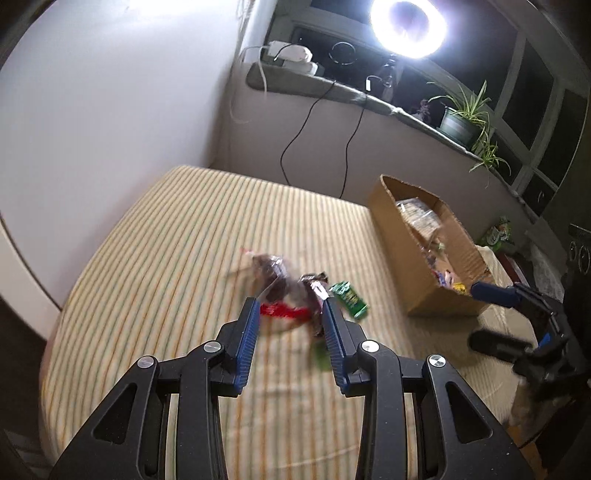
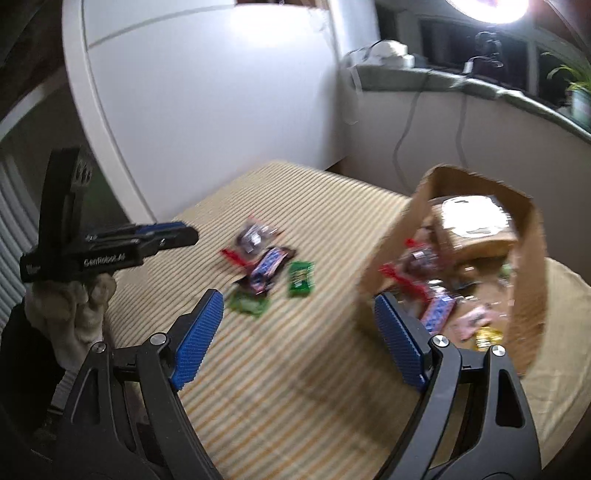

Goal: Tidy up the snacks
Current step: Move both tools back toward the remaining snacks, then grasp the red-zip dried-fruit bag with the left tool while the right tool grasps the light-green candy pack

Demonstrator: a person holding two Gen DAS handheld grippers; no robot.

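Several snacks lie in a small heap on the striped bed (image 1: 155,280): a clear bag of dark pieces with a red label (image 1: 273,273) (image 2: 251,236), a dark bar wrapper (image 2: 269,271), a green packet (image 1: 349,299) (image 2: 301,278) and a second green packet (image 2: 247,304). My left gripper (image 1: 290,306) hovers just short of the heap, its jaws a narrow gap apart and empty. An open cardboard box (image 1: 406,236) (image 2: 391,251) with several snacks inside stands to the right. My right gripper (image 2: 297,297) (image 1: 478,315) is wide open and empty, beside the box's near corner.
A white wall borders the bed on the left. Behind it runs a windowsill (image 1: 369,98) with a bright ring lamp (image 1: 408,26), potted plants (image 1: 461,118) and dangling cables (image 1: 295,140). A cloth-gloved hand (image 2: 74,306) holds the left gripper.
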